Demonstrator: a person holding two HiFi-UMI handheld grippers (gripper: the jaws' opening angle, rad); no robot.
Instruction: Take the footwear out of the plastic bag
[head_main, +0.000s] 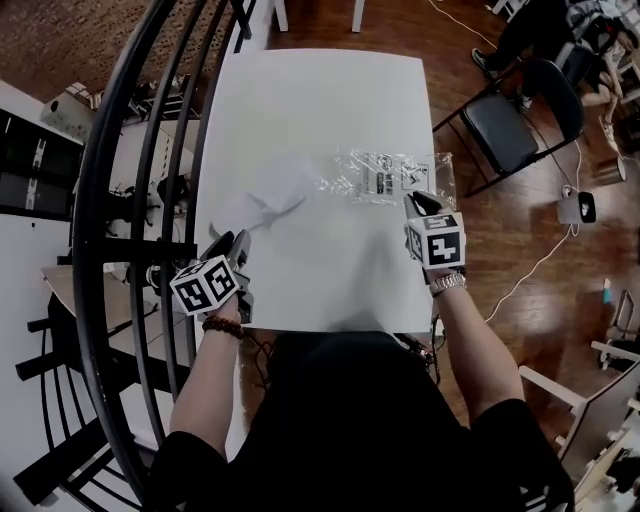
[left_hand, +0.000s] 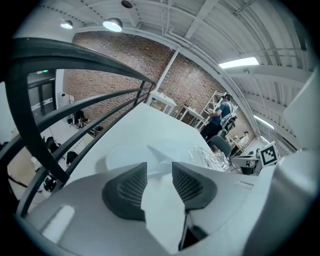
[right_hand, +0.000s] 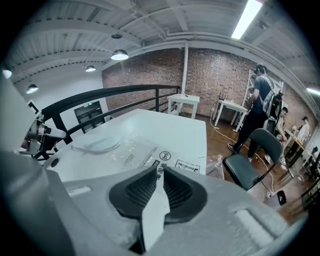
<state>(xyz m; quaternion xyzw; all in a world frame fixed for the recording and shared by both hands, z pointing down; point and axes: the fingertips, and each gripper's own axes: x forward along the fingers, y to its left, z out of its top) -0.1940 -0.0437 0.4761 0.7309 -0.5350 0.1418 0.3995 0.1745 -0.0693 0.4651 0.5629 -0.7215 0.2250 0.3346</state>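
Two flat white slippers (head_main: 268, 197) lie on the white table (head_main: 320, 90), just left of a crumpled clear plastic bag (head_main: 385, 178) with printed labels. My left gripper (head_main: 238, 243) hovers near the slippers' near end. In the left gripper view it (left_hand: 160, 172) is open, with nothing between its jaws and a slipper (left_hand: 150, 156) just ahead. My right gripper (head_main: 420, 203) is at the bag's near right corner. Its jaws (right_hand: 159, 175) stand a narrow slit apart. The bag (right_hand: 145, 150) lies flat in front of them, and I see nothing pinched.
A black curved railing (head_main: 110, 200) runs along the table's left side. A black folding chair (head_main: 510, 125) stands on the wooden floor to the right, with cables beside it. People stand by shelves (right_hand: 260, 105) further back. Small white tables (right_hand: 185, 102) stand beyond the table's far end.
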